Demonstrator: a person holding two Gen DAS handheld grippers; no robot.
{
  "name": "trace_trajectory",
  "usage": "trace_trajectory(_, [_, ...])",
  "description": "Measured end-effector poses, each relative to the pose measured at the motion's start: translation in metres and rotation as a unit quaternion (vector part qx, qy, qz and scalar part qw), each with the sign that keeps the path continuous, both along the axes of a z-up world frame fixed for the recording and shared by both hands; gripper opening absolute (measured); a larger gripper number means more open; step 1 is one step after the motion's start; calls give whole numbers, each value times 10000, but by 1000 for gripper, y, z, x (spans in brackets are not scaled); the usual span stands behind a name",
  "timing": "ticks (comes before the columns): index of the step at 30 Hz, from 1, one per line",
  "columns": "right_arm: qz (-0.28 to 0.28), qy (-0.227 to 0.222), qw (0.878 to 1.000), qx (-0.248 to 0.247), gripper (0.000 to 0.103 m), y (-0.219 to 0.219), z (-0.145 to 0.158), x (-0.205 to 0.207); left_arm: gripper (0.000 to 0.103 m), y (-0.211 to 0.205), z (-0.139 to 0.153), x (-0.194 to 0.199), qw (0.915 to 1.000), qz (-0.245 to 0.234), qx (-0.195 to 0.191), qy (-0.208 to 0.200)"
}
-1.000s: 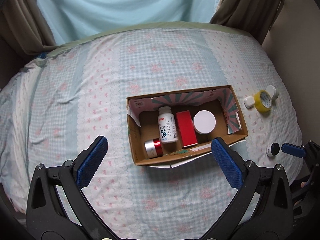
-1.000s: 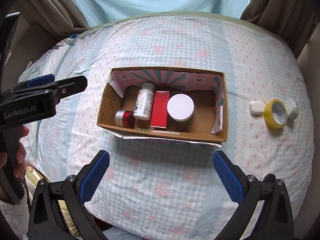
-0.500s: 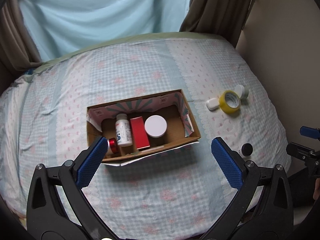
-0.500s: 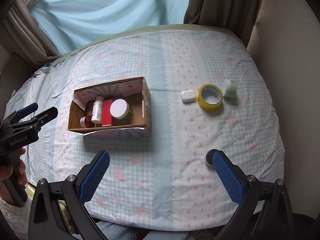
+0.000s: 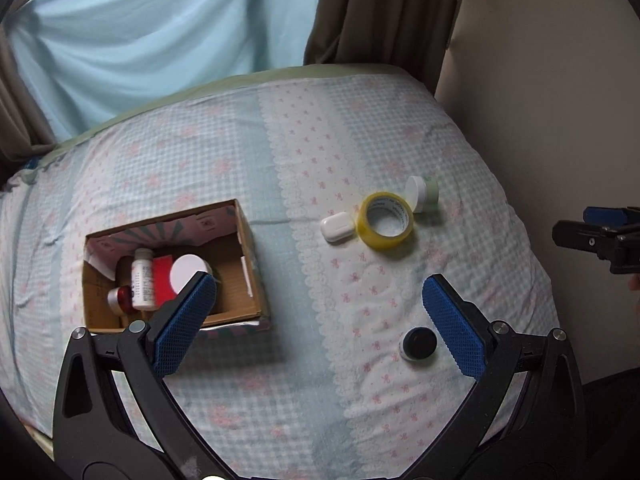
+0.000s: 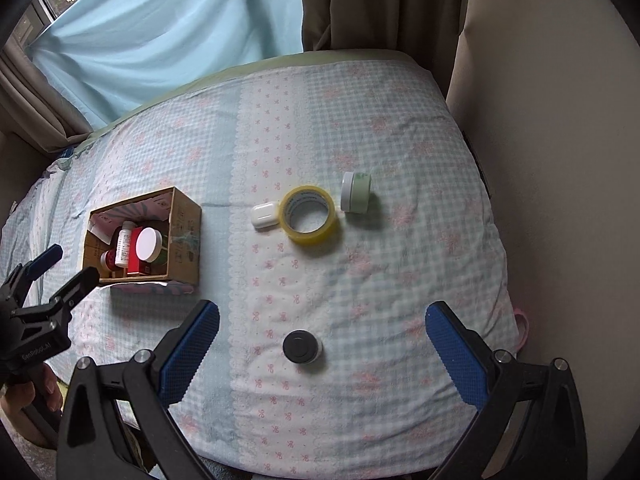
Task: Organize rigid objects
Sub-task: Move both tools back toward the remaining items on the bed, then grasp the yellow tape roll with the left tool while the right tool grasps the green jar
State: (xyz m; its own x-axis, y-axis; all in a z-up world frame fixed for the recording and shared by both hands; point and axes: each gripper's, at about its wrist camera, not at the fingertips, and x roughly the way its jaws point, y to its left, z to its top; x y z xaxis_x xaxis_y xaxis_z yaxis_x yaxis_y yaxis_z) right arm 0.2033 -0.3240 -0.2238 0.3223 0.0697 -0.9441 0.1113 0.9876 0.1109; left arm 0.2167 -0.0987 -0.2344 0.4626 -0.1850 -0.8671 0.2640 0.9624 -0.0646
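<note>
A cardboard box (image 5: 246, 264) (image 6: 186, 224) lies on the bed at the left; it holds a white bottle (image 5: 143, 280), a red box (image 5: 163, 280), a white-lidded jar (image 5: 188, 272) and a small red jar (image 5: 120, 300). To its right lie a white case (image 6: 264, 215), a yellow tape roll (image 6: 310, 220) and a green jar (image 6: 356, 192) on its side. A small black-lidded jar (image 6: 301, 347) (image 5: 418, 343) stands nearer. My right gripper (image 6: 322, 332) is open above the black-lidded jar. My left gripper (image 5: 320, 308) is open and empty.
The bed has a checked blue-and-pink cover (image 6: 400, 280). A beige wall (image 6: 560, 200) runs along its right edge, curtains (image 6: 380, 4) hang behind. The left gripper shows at the left edge of the right wrist view (image 6: 52, 280).
Both grippers have swung right, away from the box. The loose items and the black-lidded jar now lie in front of them. Both stay open.
</note>
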Motion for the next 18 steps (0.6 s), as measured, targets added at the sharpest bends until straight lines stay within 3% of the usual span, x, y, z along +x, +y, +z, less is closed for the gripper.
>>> trace_trajectory(5, [-78,92,9999,95,103,-31,-29,37,103,-51,-52,27,9981,-555,221,162])
trace_trajectory(13, [-327,161,9992,151,103,-58,-109,106,103,-102,-178,76,9908,-1243,462,282])
trace_trajectory(18, [-386,397,9983,161,103,-60,-157,147,103,-125,-222,101,9864,-1543,519,247])
